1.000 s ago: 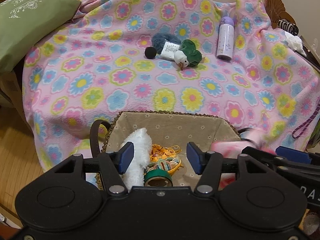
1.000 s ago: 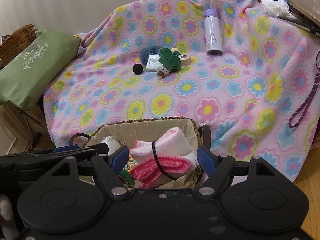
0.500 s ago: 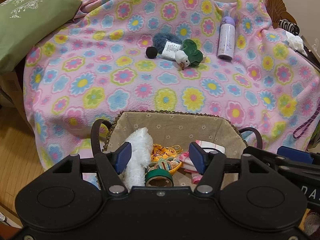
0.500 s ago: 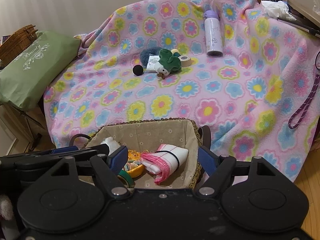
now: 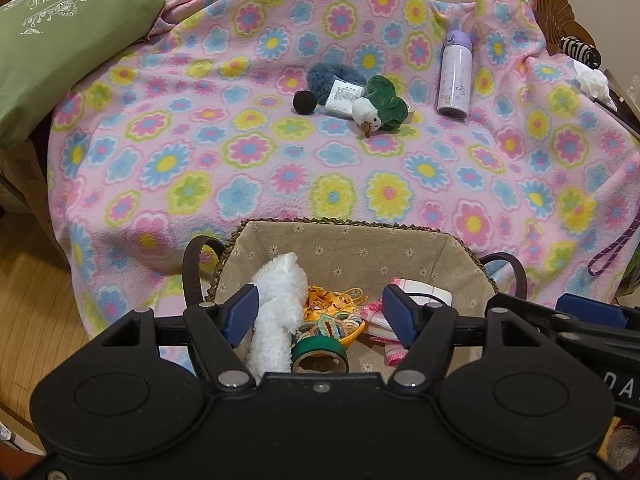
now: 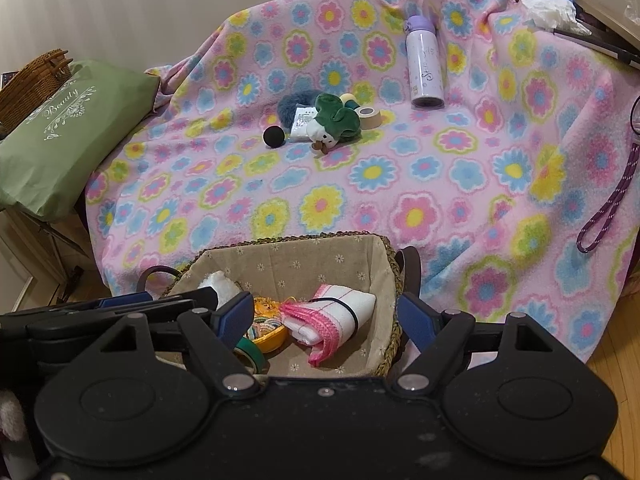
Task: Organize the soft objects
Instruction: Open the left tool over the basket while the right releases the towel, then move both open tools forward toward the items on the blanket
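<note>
Both tongs are held above a lined wicker basket [image 5: 344, 248] at the lower centre of each frame. The left tongs [image 5: 322, 316] are seen with jaws apart and opening; nothing is pressed by the pads, though a white fluffy cloth [image 5: 278, 308] lies below, near the left pad. The right tongs [image 6: 322, 314] are likewise apart and opening, with nothing gripped; a folded white and pink cloth [image 6: 332, 318], bound by a black band, is seen lying in the basket beneath them.

In the basket the following are also noted: a yellow pouch [image 5: 332, 312] at the centre, touching the fluffy cloth, and a roll of green tape [image 5: 320, 354] at the near edge. The folded cloth occupies the right half of the basket.

A flowered pink blanket [image 5: 240, 152] fills the middle of both frames. At its upper centre a small group is recorded: a green and white plush toy [image 5: 380, 106], a small white packet [image 5: 342, 98] touching it, a blue fluffy item [image 5: 324, 74] behind the packet, and a black ball [image 5: 305, 102] just to the left. In the right wrist view a roll of beige tape [image 6: 368, 116] is seen just right of the plush toy. A lilac bottle [image 5: 454, 76] stands at the upper right, well apart from the group. A green cushion [image 5: 60, 40] is seen at the upper left, and a purple cord [image 6: 608, 204] hangs at the right edge.
</note>
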A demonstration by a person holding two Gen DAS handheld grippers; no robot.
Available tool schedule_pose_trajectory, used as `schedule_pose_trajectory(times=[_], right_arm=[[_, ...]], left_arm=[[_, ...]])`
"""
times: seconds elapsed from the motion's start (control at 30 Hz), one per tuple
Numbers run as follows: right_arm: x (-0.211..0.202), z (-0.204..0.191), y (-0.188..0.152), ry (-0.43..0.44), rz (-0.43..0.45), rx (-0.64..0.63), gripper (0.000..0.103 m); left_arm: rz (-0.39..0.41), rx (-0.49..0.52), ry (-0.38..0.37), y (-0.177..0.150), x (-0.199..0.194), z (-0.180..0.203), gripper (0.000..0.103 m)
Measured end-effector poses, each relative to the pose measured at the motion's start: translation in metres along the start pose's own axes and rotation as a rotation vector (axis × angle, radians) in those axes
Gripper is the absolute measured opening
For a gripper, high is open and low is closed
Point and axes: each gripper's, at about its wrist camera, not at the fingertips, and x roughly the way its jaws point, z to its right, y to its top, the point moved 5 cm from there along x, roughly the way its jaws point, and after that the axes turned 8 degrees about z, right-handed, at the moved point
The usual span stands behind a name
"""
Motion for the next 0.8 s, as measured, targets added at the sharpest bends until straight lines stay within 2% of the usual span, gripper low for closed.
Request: schedule_pose_trajectory(times=[0.53,0.8], right_arm=[[0.0012,-0.0003,-0.0018,0.001,-0.009,0.007,0.082],[0.0054,0.0023,-0.0002,0.010,-0.020,0.021,0.088]], left_arm=[[0.002,0.005,0.009,0.0010,-0.0002,-0.0008,0.064],[0.025,0.028,0.017,0.0070,-0.0028,-0.0014,0.066]])
